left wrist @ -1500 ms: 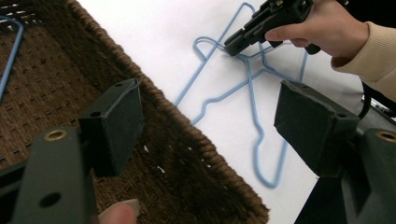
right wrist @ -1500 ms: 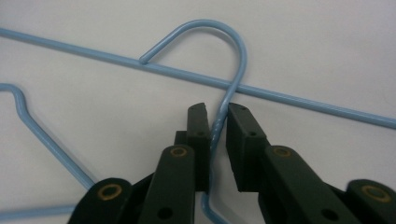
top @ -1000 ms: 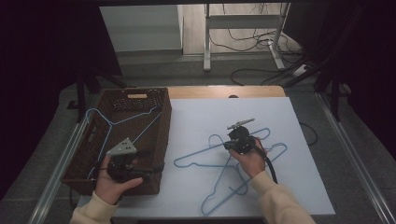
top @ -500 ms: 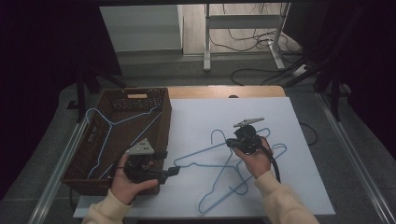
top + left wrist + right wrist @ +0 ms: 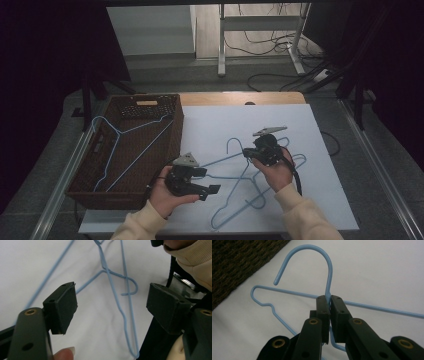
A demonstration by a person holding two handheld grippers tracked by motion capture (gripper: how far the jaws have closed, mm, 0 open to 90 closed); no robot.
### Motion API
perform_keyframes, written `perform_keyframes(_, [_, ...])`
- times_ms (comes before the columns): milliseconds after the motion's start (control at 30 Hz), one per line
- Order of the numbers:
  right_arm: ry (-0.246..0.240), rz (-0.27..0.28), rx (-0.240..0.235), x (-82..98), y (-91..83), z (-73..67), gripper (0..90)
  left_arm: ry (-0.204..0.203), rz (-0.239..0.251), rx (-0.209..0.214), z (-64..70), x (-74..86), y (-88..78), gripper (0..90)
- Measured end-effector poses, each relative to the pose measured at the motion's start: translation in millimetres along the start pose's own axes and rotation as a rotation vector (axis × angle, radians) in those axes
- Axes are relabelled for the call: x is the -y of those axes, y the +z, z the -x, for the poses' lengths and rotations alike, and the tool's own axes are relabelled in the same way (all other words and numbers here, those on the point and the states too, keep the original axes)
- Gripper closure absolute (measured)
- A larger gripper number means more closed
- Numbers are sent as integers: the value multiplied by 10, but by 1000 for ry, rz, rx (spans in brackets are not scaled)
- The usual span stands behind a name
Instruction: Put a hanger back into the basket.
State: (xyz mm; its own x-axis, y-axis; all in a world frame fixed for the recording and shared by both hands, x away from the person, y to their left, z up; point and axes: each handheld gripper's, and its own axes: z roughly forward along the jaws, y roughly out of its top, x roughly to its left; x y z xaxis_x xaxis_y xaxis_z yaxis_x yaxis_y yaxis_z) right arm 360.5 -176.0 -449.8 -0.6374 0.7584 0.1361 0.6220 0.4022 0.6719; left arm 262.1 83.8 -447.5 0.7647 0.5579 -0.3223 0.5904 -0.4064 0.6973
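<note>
White tabletop [image 5: 320, 125]: right tool [image 5: 248, 152] pinches one blue hanger's neck [image 5: 327, 293]; left tool [image 5: 216, 189], spread, must grip the second hanger [image 5: 117, 305].

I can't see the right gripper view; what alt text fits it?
The right tool, jaws shut, pinches a blue wire hanger at the base of its hook, over a white table. A dark woven basket sits at upper left.

1. we see a table [image 5: 325, 200] with a white top and a wooden strip at its far edge.
2. a brown woven basket [image 5: 172, 150] sits at its left side.
3. blue wire hangers [image 5: 235, 212] lie overlapping on the white sheet.
</note>
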Motion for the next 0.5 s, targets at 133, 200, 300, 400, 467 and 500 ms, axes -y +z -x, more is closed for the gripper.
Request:
perform_keyframes(133, [4,17,-6,-9,-27,-17,855,-12,-36,-2,6,-46,227,258])
perform_keyframes(200, [7,23,-8,-12,-36,-27,856,-25,-42,-10,9,-55,318,265])
perform_keyframes(300, [14,31,-7,-12,-44,-33,855,-28,-58,2,3,-53,440,297])
perform_keyframes(400, [24,39,-13,-15,-57,-38,855,-29,-83,12,-5,-47,553,346])
perform_keyframes(467, [30,46,-22,-18,-68,-41,855,-33,-91,16,-5,-42,616,399])
perform_keyframes(500, [30,50,-23,-17,-71,-44,855,-35,-96,14,-5,-40,638,424])
